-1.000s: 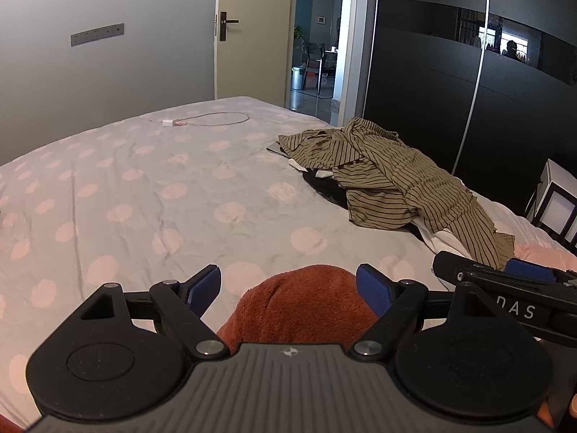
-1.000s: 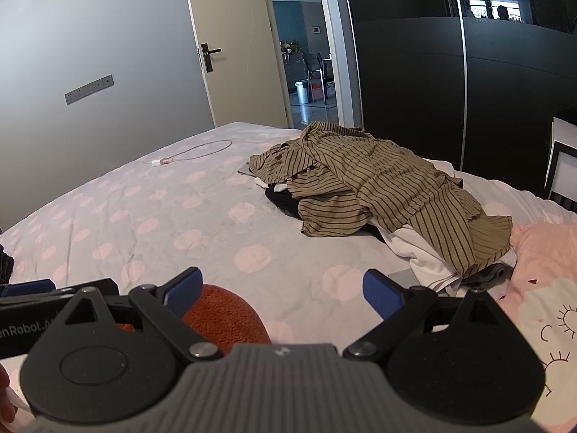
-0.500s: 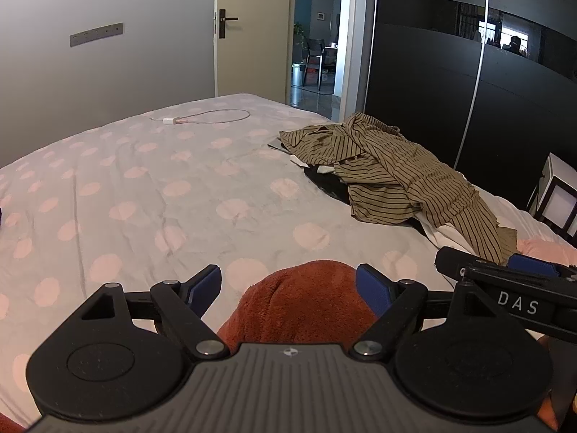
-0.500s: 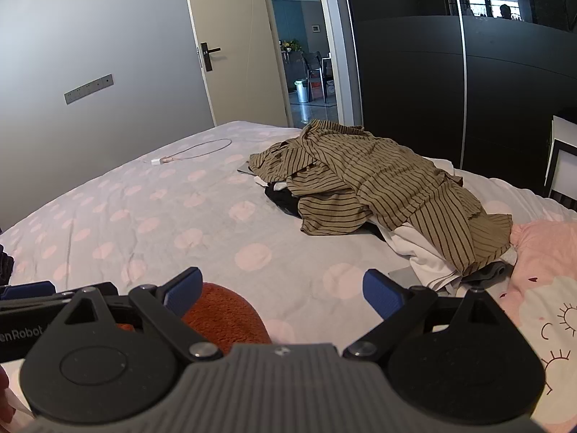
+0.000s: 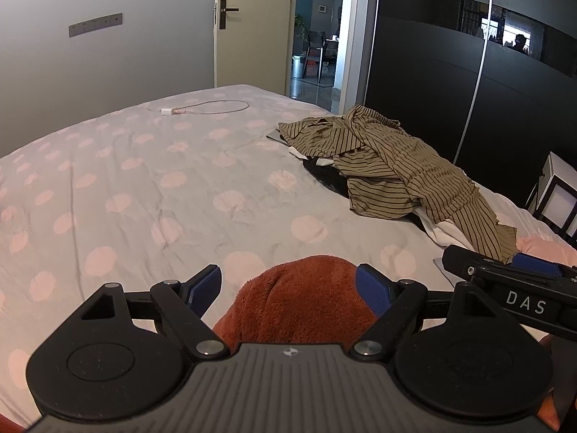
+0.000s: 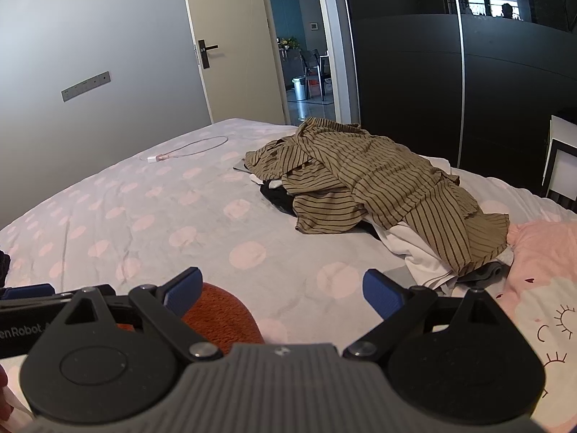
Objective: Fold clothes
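A rust-orange fuzzy garment (image 5: 303,299) lies bunched on the bed right in front of my left gripper (image 5: 288,285), whose blue-padded jaws stand wide open on either side of it. The garment also shows at lower left in the right wrist view (image 6: 220,317). My right gripper (image 6: 283,288) is open and empty, just right of the garment. A heap of clothes topped by an olive striped shirt (image 5: 389,166) lies farther off on the right, also seen in the right wrist view (image 6: 368,184).
The bed (image 5: 144,187) has a grey sheet with pink dots. A white charger with a cable (image 5: 202,109) lies at its far side. A pink blanket (image 6: 541,274) lies at right. A black wardrobe (image 5: 468,90) and an open door stand beyond.
Both grippers have stayed open; the left view has risen and tilted slightly, with the orange garment still between its jaws. The right view is almost unchanged.
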